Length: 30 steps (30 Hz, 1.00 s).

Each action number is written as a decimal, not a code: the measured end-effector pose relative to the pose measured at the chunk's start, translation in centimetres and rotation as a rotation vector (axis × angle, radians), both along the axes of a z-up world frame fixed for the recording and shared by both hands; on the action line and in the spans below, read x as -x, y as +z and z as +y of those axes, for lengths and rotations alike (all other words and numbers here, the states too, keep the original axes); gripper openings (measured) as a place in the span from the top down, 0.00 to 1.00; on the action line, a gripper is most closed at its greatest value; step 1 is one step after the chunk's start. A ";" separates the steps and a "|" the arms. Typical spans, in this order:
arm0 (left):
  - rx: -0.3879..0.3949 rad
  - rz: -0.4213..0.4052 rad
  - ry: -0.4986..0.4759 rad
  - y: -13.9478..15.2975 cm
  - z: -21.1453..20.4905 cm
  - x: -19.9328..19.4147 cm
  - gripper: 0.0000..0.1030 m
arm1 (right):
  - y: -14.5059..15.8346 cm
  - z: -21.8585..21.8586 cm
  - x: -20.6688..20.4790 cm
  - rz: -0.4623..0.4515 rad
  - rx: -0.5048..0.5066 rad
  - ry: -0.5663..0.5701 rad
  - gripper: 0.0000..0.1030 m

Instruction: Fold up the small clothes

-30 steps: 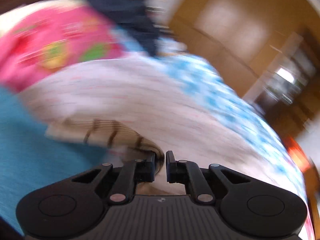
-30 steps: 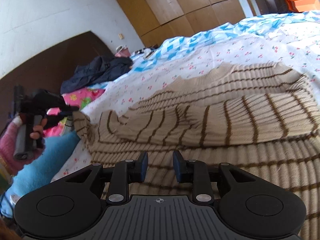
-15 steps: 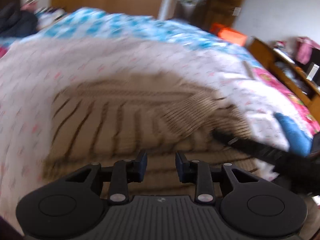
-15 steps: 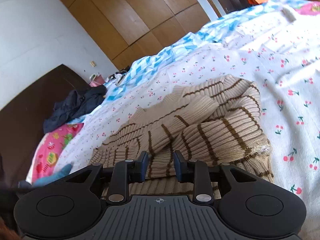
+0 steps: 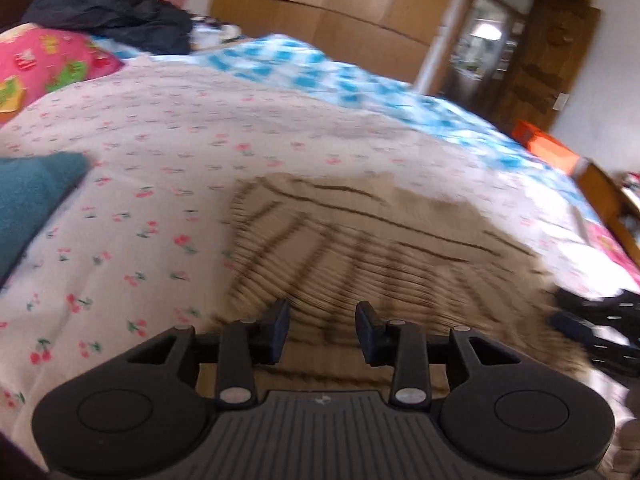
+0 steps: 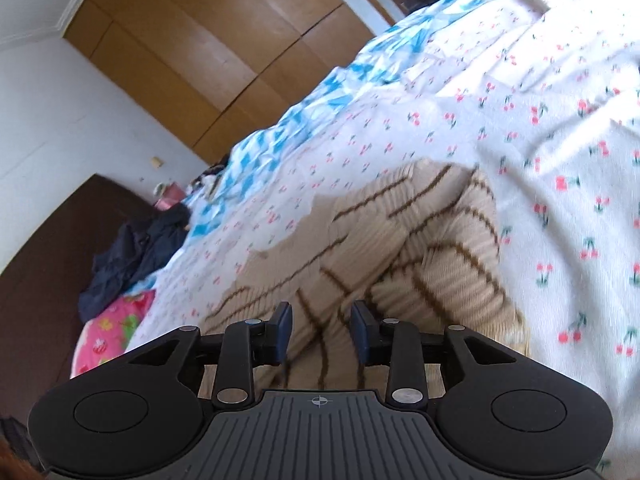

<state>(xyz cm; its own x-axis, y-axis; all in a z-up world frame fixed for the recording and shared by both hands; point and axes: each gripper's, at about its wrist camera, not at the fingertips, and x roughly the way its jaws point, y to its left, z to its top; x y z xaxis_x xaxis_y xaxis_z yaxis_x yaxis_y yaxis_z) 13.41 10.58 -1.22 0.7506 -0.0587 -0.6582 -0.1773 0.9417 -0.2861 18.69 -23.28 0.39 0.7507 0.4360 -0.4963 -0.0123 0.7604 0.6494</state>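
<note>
Sweater (image 6: 400, 264) is the landmark for everything, so I'll place the rest off it. It's a cream ribbed knit with thin brown stripes, lying on the cherry-print bedspread (image 6: 560, 128), roughly mid-bed. From the right wrist view it looks already partly folded: a sleeve or side panel lies doubled over the body, and the far end makes a thick rounded edge. My guess is it sits flat on the spread because that's the only broad, soft surface around for folding, with room on every side of the knit.

Beyond the sweater, toward the headboard, there's a dark jacket (image 5: 116, 16) in a heap and a pink cartoon-print pillow (image 5: 44, 60). A teal cloth (image 5: 28, 200) lies off to the sweater's left in the left wrist view. Past the sweater's far side runs a blue-and-white patterned blanket (image 5: 304, 64). All of that sits well apart from the knit, so nothing should snag a fold.

Left gripper (image 5: 322, 330): fingers spread apart with nothing between them, hovering over the sweater's near edge. That view is motion-blurred, so I can't say whether the tips touch the knit.

Right gripper (image 6: 320, 330): also spread wide and holding nothing, with the folded sleeve showing through the gap. It's low over the near part of the sweater, contact unclear. It also shows up as a dark blurred shape at the sweater's right edge in the left wrist view.

Feels like a between-folds moment to me, both tools free to pick the next edge.
</note>
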 end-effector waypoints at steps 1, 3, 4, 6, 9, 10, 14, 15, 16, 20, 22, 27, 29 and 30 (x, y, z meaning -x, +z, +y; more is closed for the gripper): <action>0.011 0.008 0.028 -0.5 0.6 -0.3 0.61 | 0.2 0.1 -0.5 0.007 0.016 -0.010 0.68; 0.080 0.009 0.050 -1.5 2.1 -0.2 0.61 | 0.3 0.3 -1.6 0.033 0.060 -0.032 0.68; 0.106 0.003 0.049 -1.7 2.5 -0.1 0.61 | 0.3 0.4 -2.1 0.044 0.074 -0.042 0.68; 0.113 -0.007 0.047 -1.6 2.8 -0.1 0.61 | 0.0 0.7 -3.1 0.074 0.097 -0.054 0.69; 0.100 -0.011 0.041 -1.7 2.6 -0.3 0.61 | -1.3 1.0 -4.2 0.139 0.111 -0.105 0.68; 0.102 -0.012 0.041 -1.7 2.6 -0.3 0.61 | -1.7 1.1 -4.3 0.149 0.114 -0.112 0.68; 0.118 -0.018 0.042 -1.6 2.8 0.0 0.61 | -1.9 1.7 -4.6 0.146 0.095 -0.113 0.67; 0.122 -0.020 0.042 -1.5 2.9 0.1 0.61 | -1.6 1.9 -4.8 0.147 0.093 -0.106 0.69; 0.124 -0.024 0.040 -1.4 2.9 0.2 0.61 | -1.4 2.0 -5.0 0.143 0.081 -0.091 0.79; 0.096 -0.072 0.032 -0.6 2.7 0.7 0.56 | 0.2 2.0 -5.1 0.121 0.038 -0.084 0.93; 0.067 -0.118 0.035 0.1 2.5 1.2 0.51 | 1.8 1.6 -4.1 0.076 0.025 -0.088 0.94; 0.062 -0.153 0.037 0.5 2.5 1.4 0.42 | 4.6 0.2 0.7 -0.044 0.022 -0.107 0.95; 0.057 -0.120 0.044 0.1 2.5 0.9 0.41 | 3.2 -0.1 1.6 -0.011 0.051 -0.126 0.95; 0.051 -0.090 0.046 -0.3 2.4 0.5 0.41 | 2.0 -0.2 1.6 0.031 0.071 -0.137 0.94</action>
<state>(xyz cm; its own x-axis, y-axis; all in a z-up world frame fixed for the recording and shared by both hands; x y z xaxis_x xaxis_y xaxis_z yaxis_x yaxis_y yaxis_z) 12.92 12.99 -1.53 0.8090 -0.0549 -0.5852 -0.1912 0.9169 -0.3504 17.08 -23.51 2.38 0.7848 0.2932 -0.5461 0.1139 0.7978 0.5920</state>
